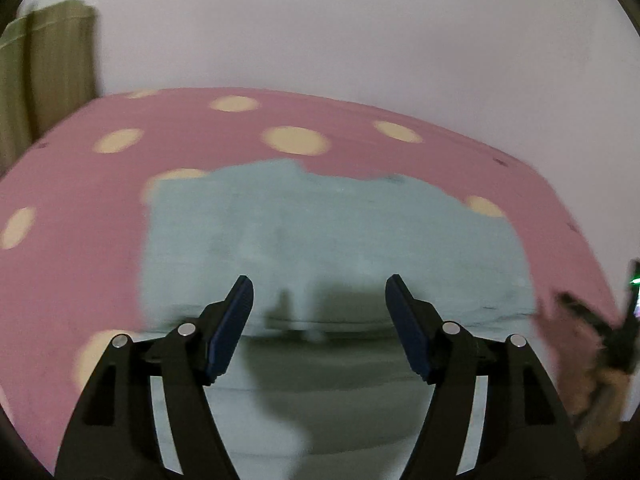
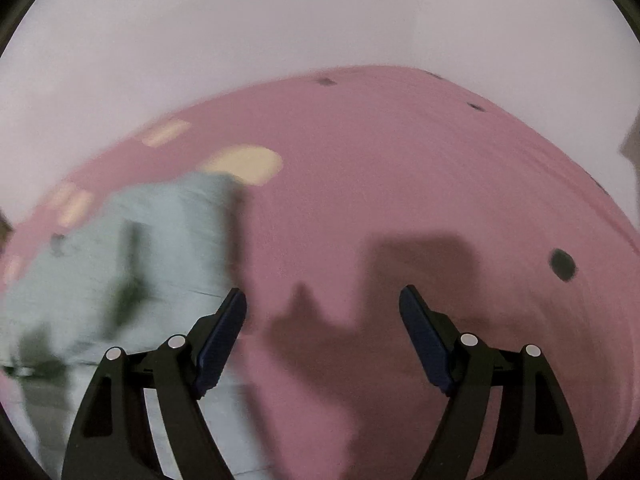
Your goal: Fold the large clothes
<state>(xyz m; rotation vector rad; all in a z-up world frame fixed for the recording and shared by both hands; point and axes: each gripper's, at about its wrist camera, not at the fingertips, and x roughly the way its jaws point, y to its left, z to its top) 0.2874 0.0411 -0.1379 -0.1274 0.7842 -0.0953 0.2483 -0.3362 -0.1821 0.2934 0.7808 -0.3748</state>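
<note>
A pale blue-grey garment [image 1: 320, 240] lies spread flat on a pink bedsheet [image 1: 80, 200] with cream dots. My left gripper [image 1: 319, 284] is open and empty, hovering over the garment's near part, with a fold line running across just below its fingertips. In the right wrist view the same garment [image 2: 160, 248] lies to the left, blurred. My right gripper [image 2: 322, 294] is open and empty over bare pink sheet [image 2: 440, 184], its left finger [image 2: 224, 328] at the garment's right edge.
A white wall [image 1: 320, 20] stands behind the bed. An olive curtain [image 1: 48, 72] hangs at the far left. The other gripper and a hand [image 1: 608, 344] show at the right edge of the left wrist view. A dark dot [image 2: 562, 265] marks the sheet.
</note>
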